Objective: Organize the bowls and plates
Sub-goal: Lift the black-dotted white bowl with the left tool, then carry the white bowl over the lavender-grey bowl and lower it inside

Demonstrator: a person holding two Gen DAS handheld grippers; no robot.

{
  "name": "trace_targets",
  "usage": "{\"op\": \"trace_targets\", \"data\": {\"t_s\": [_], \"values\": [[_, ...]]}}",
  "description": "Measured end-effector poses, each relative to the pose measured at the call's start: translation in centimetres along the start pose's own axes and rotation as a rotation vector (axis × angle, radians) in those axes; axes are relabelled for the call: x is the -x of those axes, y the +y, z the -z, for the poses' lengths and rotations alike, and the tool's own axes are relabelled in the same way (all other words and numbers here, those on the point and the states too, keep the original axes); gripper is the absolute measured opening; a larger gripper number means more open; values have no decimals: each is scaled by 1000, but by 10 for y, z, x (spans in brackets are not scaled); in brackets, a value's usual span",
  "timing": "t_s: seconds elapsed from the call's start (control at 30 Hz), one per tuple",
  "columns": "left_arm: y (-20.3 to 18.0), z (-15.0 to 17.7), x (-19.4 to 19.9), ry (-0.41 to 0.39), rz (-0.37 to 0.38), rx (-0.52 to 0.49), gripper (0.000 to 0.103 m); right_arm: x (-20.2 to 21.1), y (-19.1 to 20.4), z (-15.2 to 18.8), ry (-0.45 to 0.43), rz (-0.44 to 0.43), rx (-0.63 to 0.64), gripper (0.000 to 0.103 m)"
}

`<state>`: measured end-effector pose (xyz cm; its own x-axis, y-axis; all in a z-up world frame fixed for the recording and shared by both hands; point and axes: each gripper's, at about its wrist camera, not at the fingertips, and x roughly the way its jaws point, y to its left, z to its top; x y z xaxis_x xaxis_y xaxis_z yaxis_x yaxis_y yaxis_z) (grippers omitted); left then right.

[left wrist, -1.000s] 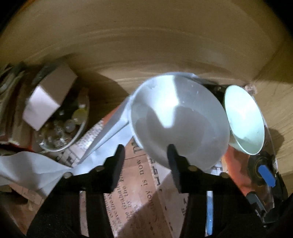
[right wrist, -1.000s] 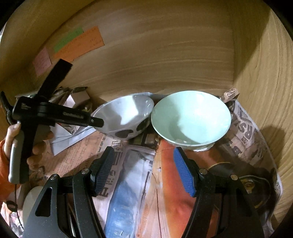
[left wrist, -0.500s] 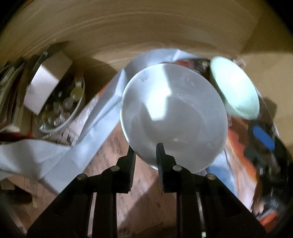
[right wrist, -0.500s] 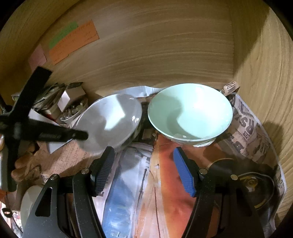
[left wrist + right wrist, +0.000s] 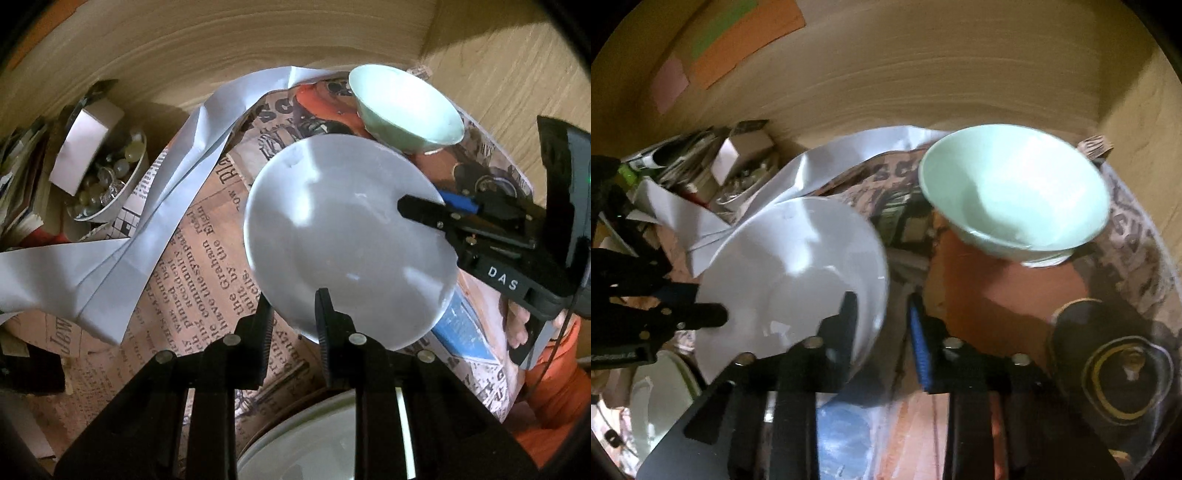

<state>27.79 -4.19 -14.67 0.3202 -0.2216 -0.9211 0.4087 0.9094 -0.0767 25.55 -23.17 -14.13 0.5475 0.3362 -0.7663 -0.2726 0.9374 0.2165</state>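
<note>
Tongs on both sides clamp the white bowl (image 5: 347,254): the left tongs (image 5: 293,314) pinch its near rim, the right tongs (image 5: 882,314) its right rim, presumably to steady it for stacking. It hangs tilted above the newspaper lining (image 5: 192,266), with the pale green bowl (image 5: 1012,199) standing far right against a wooden wall (image 5: 923,74).

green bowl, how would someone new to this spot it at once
Look in the far right corner of the wooden cabinet, on the newspaper lining. The green bowl stands there upright on its foot, untouched. Its pale mint colour sets it apart from the white bowl beside it.
</note>
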Motion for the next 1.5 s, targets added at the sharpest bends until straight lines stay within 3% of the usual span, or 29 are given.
{"op": "trace_targets", "data": {"t_s": [0.3, 0.67, 0.97, 1.13, 1.5], "values": [[-9, -2, 1, -40, -50, 1, 22, 4, 6, 4, -33, 13, 21, 14], [0, 21, 61, -195, -56, 57, 22, 43, 30, 3, -136, -16, 39, 14], [13, 69, 108, -330, -65, 103, 22, 74, 71, 9, -200, -52, 94, 14], [15, 100, 133, -399, -111, 129, 22, 86, 100, 16, -217, -88, 135, 14], [40, 158, 163, -466, -127, 249, 22, 91, 160, 31, -215, -156, 210, 14]]}}
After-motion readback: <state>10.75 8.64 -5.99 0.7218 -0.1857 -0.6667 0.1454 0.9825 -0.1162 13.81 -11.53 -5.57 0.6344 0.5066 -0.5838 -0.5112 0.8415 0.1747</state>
